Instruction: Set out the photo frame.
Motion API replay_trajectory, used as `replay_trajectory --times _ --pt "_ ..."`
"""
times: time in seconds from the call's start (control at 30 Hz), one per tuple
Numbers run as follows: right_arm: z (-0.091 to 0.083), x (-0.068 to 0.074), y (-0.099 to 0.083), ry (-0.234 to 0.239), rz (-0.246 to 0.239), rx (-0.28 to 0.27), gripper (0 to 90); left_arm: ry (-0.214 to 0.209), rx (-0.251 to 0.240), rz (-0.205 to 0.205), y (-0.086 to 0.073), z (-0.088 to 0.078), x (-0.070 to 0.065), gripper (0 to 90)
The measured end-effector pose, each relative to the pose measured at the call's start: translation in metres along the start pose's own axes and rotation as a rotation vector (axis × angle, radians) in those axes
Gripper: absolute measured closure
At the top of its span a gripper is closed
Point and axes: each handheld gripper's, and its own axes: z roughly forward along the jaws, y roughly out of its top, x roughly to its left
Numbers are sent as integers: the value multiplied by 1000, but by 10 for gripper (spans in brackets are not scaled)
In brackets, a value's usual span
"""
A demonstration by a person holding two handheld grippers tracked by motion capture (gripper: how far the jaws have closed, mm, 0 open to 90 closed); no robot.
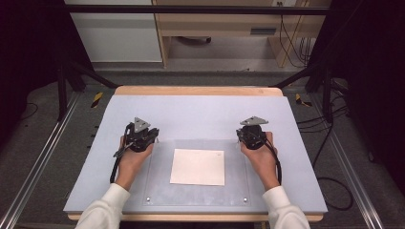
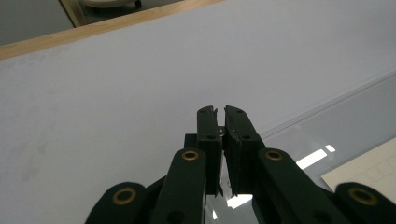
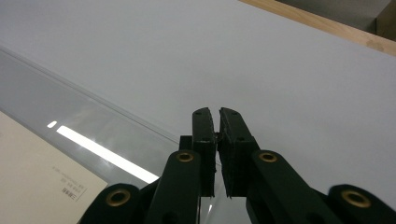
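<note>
A white square sheet of paper (image 1: 198,166) lies on a clear plate (image 1: 234,191) set into the grey mat (image 1: 200,112). My left gripper (image 1: 148,130) rests on the mat just left of the plate's far left corner, held by the left hand. Its jaws (image 2: 221,109) are shut with nothing between them. My right gripper (image 1: 248,130) sits by the plate's far right corner in the right hand, jaws (image 3: 216,112) also shut and empty. The paper's corner (image 2: 369,165) shows at the lower right of the left gripper view. The paper (image 3: 37,177) shows at the lower left of the right gripper view.
The grey mat covers a wooden table whose far edge (image 1: 198,90) shows behind it. Black frame legs (image 1: 62,81) stand at both sides, and cables (image 1: 334,191) lie on the floor at the right. Cabinets (image 1: 119,33) stand beyond the table.
</note>
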Motion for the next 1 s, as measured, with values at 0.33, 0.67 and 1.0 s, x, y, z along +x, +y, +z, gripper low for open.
replay_trajectory --times 0.33,0.67,1.0 --pt "2 -3 9 24 25 63 861 -33 57 -4 8 3 6 850" --pt "6 -7 20 45 44 130 863 -69 123 -5 19 9 14 852" --pt "12 -14 28 70 56 170 863 -115 163 -16 25 14 21 852"
